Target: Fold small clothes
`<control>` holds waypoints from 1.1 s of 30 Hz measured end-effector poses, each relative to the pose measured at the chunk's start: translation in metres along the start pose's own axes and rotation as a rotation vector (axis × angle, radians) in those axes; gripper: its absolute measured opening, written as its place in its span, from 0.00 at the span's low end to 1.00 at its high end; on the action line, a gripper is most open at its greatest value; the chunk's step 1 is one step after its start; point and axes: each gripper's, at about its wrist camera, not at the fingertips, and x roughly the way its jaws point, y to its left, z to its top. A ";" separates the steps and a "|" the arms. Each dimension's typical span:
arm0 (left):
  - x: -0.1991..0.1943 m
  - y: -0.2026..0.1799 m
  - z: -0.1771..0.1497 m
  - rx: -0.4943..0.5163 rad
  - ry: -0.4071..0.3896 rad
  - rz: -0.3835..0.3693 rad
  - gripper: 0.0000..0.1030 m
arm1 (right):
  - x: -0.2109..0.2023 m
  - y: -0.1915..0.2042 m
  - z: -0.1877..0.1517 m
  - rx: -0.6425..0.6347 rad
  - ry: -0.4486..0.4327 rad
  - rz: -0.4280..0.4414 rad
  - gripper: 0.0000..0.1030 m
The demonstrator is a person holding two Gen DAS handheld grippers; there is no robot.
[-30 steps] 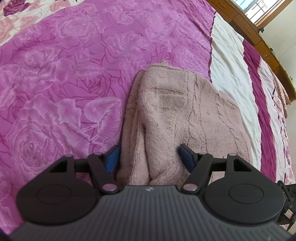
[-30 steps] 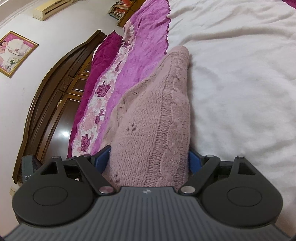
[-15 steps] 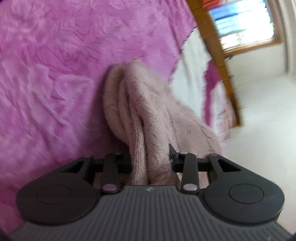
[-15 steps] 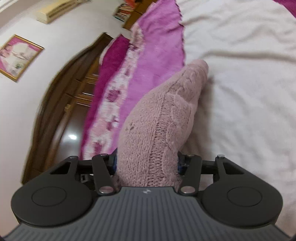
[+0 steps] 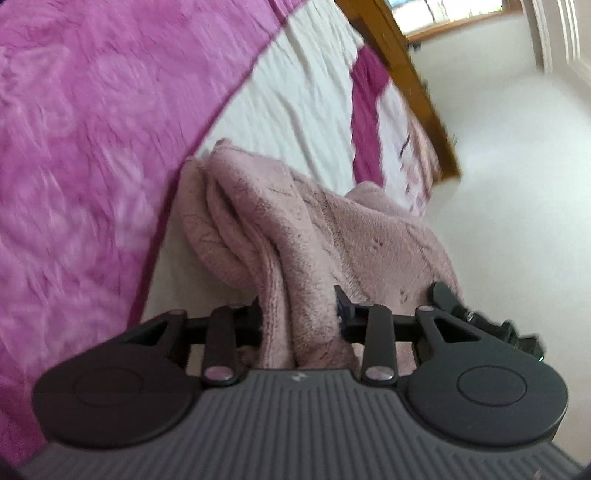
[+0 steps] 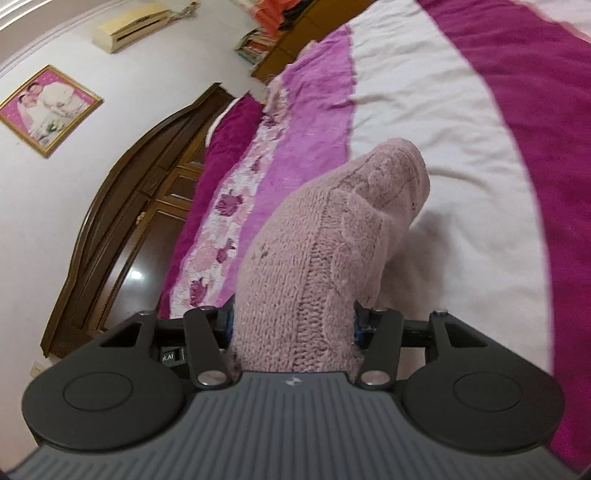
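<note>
A dusty-pink knitted garment hangs bunched over the bed. My left gripper is shut on one thick edge of it, fleecy inner side showing, the cloth draping away toward the white stripe of the bedspread. In the right wrist view the same pink knit rises in a hump from my right gripper, which is shut on another edge, cable-stitch side up. The fingertips of both grippers are buried in the fabric. The far end of the garment droops to the bedspread.
The bedspread has magenta rose-print, white and dark pink stripes. A wooden bed frame and pale floor lie beyond the bed. A dark wooden headboard, a framed picture and an air conditioner are on the wall side.
Both grippers closed on the pink garment and lifted it off the bed. The left one swung across toward the white stripe; the right one rose, pulling the knit into a hump.
</note>
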 end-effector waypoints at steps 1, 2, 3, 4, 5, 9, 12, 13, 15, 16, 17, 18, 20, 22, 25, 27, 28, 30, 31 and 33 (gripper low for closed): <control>0.006 -0.002 -0.006 0.020 0.019 0.017 0.35 | -0.007 -0.007 -0.006 0.006 0.002 -0.015 0.56; 0.012 -0.003 -0.012 0.035 0.040 0.039 0.35 | -0.011 -0.014 -0.013 0.012 0.004 -0.032 0.56; 0.018 -0.002 -0.017 0.048 0.056 0.066 0.35 | -0.016 -0.022 -0.021 0.016 0.007 -0.054 0.56; 0.020 0.002 -0.022 0.065 0.063 0.099 0.35 | -0.018 -0.030 -0.028 0.016 0.011 -0.077 0.56; 0.023 0.002 -0.026 0.085 0.063 0.130 0.37 | -0.020 -0.037 -0.034 0.018 0.015 -0.099 0.56; 0.023 0.013 -0.036 0.107 0.056 0.185 0.43 | -0.014 -0.061 -0.059 -0.029 0.029 -0.208 0.59; 0.020 0.015 -0.038 0.101 0.049 0.190 0.44 | -0.013 -0.071 -0.068 -0.010 0.015 -0.197 0.60; 0.019 0.014 -0.038 0.107 0.049 0.198 0.44 | -0.014 -0.073 -0.069 0.008 0.012 -0.189 0.60; 0.018 0.010 -0.040 0.124 0.050 0.219 0.44 | -0.015 -0.074 -0.072 0.006 0.010 -0.189 0.61; 0.018 0.005 -0.041 0.134 0.051 0.230 0.44 | -0.016 -0.073 -0.075 -0.002 0.009 -0.193 0.61; 0.018 0.002 -0.040 0.144 0.050 0.243 0.44 | -0.017 -0.072 -0.076 -0.007 0.004 -0.195 0.61; 0.018 0.000 -0.039 0.156 0.047 0.254 0.44 | -0.018 -0.072 -0.078 -0.003 -0.002 -0.194 0.62; 0.016 -0.006 -0.041 0.186 0.037 0.280 0.45 | -0.020 -0.071 -0.078 0.009 -0.011 -0.191 0.64; 0.014 -0.011 -0.044 0.213 0.025 0.304 0.45 | -0.022 -0.069 -0.078 0.021 -0.020 -0.191 0.67; 0.006 -0.018 -0.050 0.250 -0.001 0.340 0.46 | -0.027 -0.063 -0.080 0.007 -0.034 -0.208 0.72; 0.002 -0.024 -0.056 0.269 -0.027 0.371 0.48 | -0.032 -0.058 -0.083 -0.014 -0.050 -0.223 0.76; -0.001 -0.027 -0.058 0.279 -0.039 0.384 0.49 | -0.035 -0.056 -0.085 -0.023 -0.058 -0.228 0.76; -0.006 -0.033 -0.066 0.299 -0.066 0.408 0.51 | -0.040 -0.052 -0.088 -0.044 -0.077 -0.243 0.78; -0.008 -0.036 -0.069 0.306 -0.075 0.419 0.54 | -0.044 -0.049 -0.089 -0.056 -0.086 -0.250 0.79; -0.013 -0.041 -0.077 0.325 -0.095 0.443 0.55 | -0.050 -0.044 -0.093 -0.087 -0.105 -0.265 0.80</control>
